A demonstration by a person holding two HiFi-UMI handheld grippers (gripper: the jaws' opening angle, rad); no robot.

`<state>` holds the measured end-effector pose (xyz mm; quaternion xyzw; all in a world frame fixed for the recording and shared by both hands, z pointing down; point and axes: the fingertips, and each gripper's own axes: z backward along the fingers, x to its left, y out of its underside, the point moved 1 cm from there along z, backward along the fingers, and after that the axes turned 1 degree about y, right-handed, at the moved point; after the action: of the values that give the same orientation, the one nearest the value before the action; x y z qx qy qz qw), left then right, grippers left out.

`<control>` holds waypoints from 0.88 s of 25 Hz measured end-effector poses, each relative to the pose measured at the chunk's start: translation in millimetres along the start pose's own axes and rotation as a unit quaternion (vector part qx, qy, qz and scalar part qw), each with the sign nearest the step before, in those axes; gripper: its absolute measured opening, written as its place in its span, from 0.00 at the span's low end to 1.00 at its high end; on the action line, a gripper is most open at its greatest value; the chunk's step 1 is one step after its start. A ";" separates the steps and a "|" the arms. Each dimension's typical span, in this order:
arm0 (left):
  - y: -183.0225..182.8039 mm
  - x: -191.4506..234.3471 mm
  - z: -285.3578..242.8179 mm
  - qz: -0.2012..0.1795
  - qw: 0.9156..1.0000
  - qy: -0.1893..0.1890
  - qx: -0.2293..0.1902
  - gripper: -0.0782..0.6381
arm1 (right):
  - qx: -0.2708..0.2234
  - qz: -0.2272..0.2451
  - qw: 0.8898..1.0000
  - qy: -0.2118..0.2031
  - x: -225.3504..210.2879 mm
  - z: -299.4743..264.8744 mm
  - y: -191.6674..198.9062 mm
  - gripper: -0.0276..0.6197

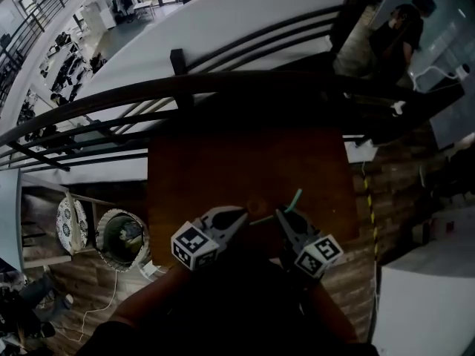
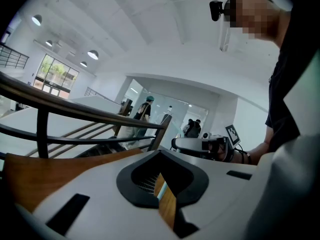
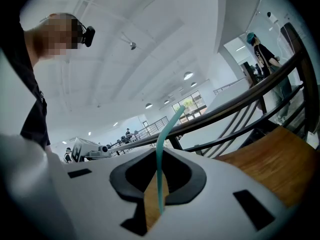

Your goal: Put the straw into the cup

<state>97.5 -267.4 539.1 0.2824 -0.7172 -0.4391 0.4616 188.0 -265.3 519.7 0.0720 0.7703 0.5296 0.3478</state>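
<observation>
A thin teal straw [image 1: 295,199] rises from my right gripper [image 1: 283,216] above the near part of the brown table [image 1: 223,169]. In the right gripper view the straw [image 3: 161,156] stands in the slit between the jaws and bends right at its top; the jaws are shut on it. A short teal stretch runs left from there to my left gripper [image 1: 242,215]. In the left gripper view the jaws nearly meet, with a pale teal sliver of straw [image 2: 161,191] pinched in the slit. The two gripper tips stand close together. No cup shows in any view.
A dark metal railing [image 1: 178,87] runs along the table's far edge with a drop behind it. On the floor to the left stand a round bin [image 1: 122,237] and a patterned plate [image 1: 71,223]. A person [image 1: 397,35] is at the far right.
</observation>
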 end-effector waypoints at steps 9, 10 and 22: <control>15.2 23.1 -18.1 0.004 1.000 -0.014 0.008 0.12 | 0.022 0.010 1.000 0.005 -26.4 -15.3 7.0 0.10; 16.4 25.1 -18.3 0.005 1.000 -0.015 0.009 0.12 | 0.026 0.009 1.000 0.005 -27.8 -17.3 9.1 0.10; 36.0 42.6 -30.6 0.018 0.999 -0.017 0.031 0.12 | 0.045 0.006 0.999 0.007 -60.1 -44.2 16.7 0.10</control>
<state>107.8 -296.8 594.6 0.2760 -0.7431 -0.4130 0.4485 201.6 -320.7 570.4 0.0888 0.7952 0.4972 0.3354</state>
